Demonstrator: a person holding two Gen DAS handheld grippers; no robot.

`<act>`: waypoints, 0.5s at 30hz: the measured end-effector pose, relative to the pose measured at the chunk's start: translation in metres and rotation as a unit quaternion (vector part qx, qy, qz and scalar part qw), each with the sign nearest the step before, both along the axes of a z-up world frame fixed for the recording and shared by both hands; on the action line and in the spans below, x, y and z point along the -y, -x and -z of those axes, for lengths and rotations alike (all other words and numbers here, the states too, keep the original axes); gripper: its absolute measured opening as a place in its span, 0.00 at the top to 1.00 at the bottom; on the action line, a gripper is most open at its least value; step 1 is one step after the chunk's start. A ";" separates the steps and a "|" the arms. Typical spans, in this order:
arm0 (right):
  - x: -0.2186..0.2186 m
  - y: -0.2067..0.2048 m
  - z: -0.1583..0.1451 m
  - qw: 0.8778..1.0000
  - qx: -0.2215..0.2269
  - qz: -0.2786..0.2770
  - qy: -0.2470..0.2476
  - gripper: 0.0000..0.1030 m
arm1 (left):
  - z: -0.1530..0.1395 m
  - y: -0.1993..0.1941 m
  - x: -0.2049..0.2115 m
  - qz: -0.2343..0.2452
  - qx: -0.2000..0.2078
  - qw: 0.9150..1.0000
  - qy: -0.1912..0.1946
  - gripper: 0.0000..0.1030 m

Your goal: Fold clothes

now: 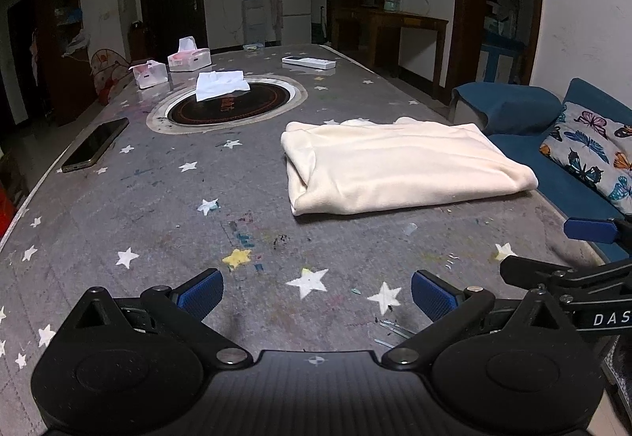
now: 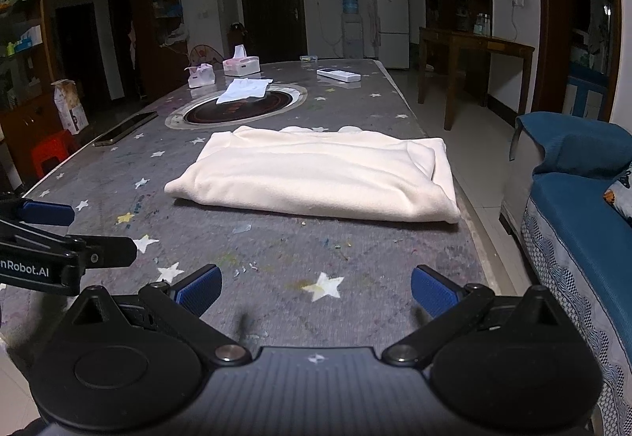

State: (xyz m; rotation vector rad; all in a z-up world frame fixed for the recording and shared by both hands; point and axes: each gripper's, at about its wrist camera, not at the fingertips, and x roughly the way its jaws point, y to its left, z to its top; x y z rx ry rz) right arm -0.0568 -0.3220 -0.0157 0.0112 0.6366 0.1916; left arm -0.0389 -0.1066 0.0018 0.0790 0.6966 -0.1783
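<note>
We see two tissue boxes (image 1: 189, 59), tissues poking out, upper left. The cream garment (image 2: 320, 175) lies folded mid-frame on the star-patterned table (image 2: 276, 250). Our left gripper (image 1: 317, 295) and right gripper (image 2: 316, 292) gape, holding nothing.

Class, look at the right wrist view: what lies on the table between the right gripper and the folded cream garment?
Only bare star-print table cover, with small scraps. Nothing else separates the right gripper from the garment; the left wrist view agrees.

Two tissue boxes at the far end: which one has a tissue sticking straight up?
The larger pink-and-white tissue box, farther back. The smaller tissue box, nearer the table's left edge, shows only a low crumpled tuft.
</note>
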 end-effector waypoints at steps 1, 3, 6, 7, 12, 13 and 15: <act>0.000 0.000 0.000 1.000 0.000 0.000 0.000 0.00 | 0.000 0.001 0.000 -0.001 0.000 1.000 0.000 0.00; 0.000 0.001 0.000 1.000 0.000 0.001 0.001 0.00 | 0.000 0.002 0.000 -0.002 0.001 1.000 0.000 0.00; 0.000 0.003 -0.001 1.000 0.003 0.001 -0.001 0.00 | 0.000 0.003 0.000 -0.002 0.001 1.000 -0.002 0.00; 0.000 0.004 -0.002 1.000 0.004 0.001 -0.001 0.00 | 0.000 0.004 0.001 -0.002 0.001 1.000 -0.002 0.00; -0.001 0.006 -0.003 1.000 0.006 0.000 -0.002 0.00 | 0.000 0.007 0.002 -0.001 0.002 1.000 -0.003 0.00; -0.001 0.006 -0.003 1.000 0.006 0.000 -0.002 0.00 | 0.000 0.007 0.002 0.000 0.003 1.000 -0.003 0.00; -0.002 0.007 -0.003 1.000 0.007 0.000 -0.002 0.00 | -0.001 0.008 0.002 0.000 0.002 1.000 -0.003 0.00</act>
